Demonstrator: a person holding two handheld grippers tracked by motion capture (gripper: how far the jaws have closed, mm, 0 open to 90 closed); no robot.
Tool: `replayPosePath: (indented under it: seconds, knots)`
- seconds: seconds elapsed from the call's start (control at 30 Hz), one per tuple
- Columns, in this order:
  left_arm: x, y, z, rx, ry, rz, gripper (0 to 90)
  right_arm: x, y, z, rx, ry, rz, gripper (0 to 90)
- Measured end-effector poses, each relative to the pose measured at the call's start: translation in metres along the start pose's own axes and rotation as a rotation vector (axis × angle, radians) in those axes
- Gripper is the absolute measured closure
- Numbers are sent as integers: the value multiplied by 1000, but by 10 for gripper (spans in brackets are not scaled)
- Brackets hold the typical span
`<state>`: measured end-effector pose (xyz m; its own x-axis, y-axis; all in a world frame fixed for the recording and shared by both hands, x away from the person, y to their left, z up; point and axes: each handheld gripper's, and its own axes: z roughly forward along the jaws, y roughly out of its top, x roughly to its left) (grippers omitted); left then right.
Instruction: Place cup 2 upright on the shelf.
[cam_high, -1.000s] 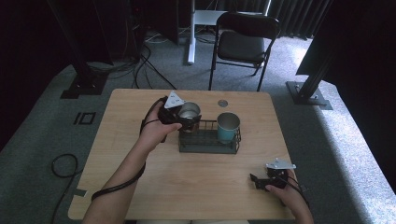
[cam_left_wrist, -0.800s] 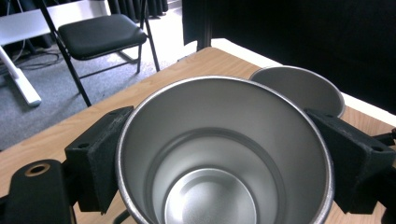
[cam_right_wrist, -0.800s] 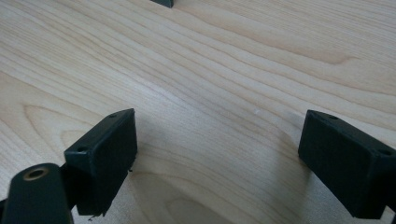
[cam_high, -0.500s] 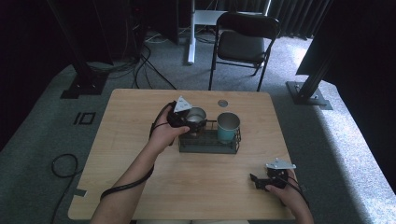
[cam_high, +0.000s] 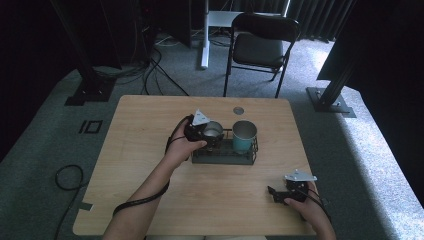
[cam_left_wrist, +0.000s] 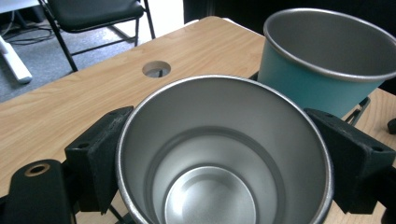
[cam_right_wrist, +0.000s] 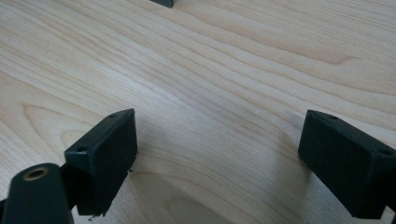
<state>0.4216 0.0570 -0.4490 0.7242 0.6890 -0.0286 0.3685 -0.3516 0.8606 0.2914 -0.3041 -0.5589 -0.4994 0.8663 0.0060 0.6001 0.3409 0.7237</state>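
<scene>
two cups meet at the wire rack (cam_high: 222, 156) on the counter (cam_high: 150, 150): the left gripper (cam_high: 206, 134), clamped on the steel cup (cam_left_wrist: 224, 154), holds it over the slot beside the teal cup (cam_high: 244, 135), so lowering and releasing likely follow, while the right gripper (cam_high: 287, 192) rests apart.

From my high view, left gripper (cam_high: 204, 133) hides steel cup's (cam_high: 213, 131) near side; rack (cam_high: 220, 156) floor under cups can't be made out; teal cup (cam_left_wrist: 322, 56) cut off at frame edge.
</scene>
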Motion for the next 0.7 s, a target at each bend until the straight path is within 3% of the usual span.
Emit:
replayPosePath:
  seconds: [0.7]
  knots:
    - [-2, -16, 15, 8, -3, -7, 140, 0, 0, 0, -1, 1, 2, 113]
